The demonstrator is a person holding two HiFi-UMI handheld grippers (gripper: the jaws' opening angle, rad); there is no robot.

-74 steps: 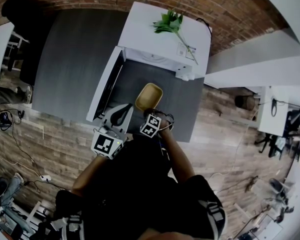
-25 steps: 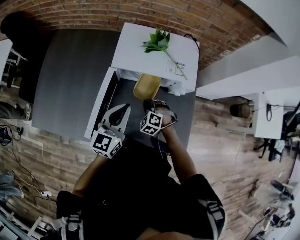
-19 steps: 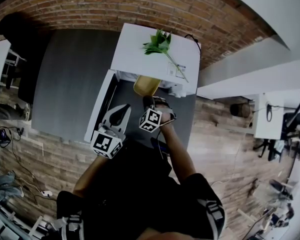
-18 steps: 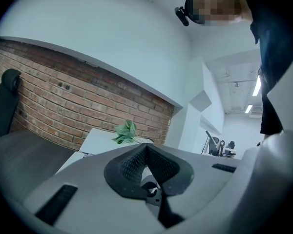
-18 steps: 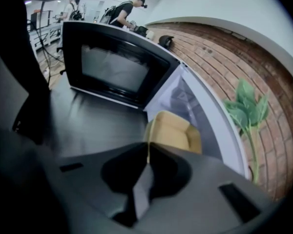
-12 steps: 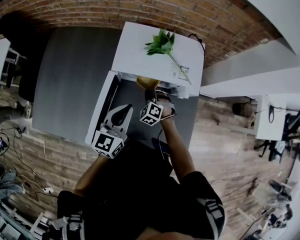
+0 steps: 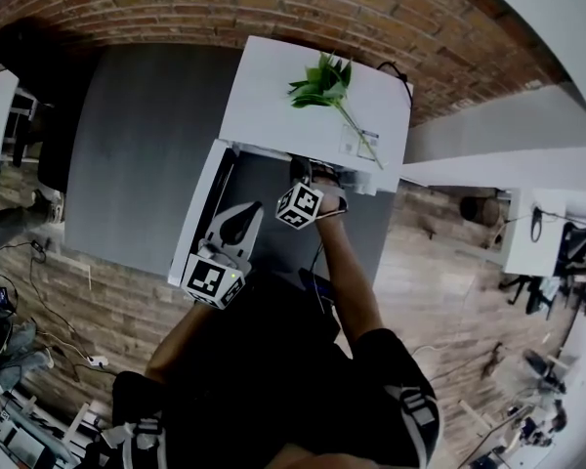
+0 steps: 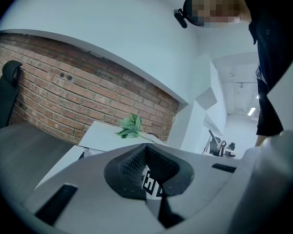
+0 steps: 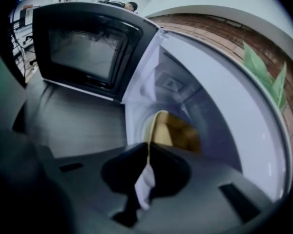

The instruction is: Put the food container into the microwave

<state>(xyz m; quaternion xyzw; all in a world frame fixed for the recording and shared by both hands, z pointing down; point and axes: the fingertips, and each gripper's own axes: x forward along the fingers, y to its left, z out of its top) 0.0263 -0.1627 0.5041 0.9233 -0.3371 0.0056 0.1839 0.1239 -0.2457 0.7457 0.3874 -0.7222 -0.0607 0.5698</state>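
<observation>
The tan food container (image 9: 175, 130) sits tilted on its side inside the white microwave (image 7: 313, 96), within the open cavity. My right gripper (image 9: 147, 156) is shut on the container's thin rim, reaching into the opening. In the head view the right gripper (image 7: 313, 176) is at the microwave's mouth and the container is hidden under the microwave's top. The black-framed door (image 9: 88, 43) stands swung open to the left. My left gripper (image 7: 244, 211) hangs back near the door (image 7: 207, 198), shut on nothing. In its own view the left gripper (image 8: 146, 149) has its tips together.
A green leafy sprig (image 7: 324, 81) lies on the microwave's top, also seen as the sprig (image 8: 132, 126). The microwave rests on a grey table (image 7: 137, 135) against a brick wall (image 7: 176, 8). A dark chair (image 7: 24, 47) stands at the far left.
My right gripper has carried the container forward from in front of the microwave into its cavity, so it has left the head view. The left gripper has barely moved.
</observation>
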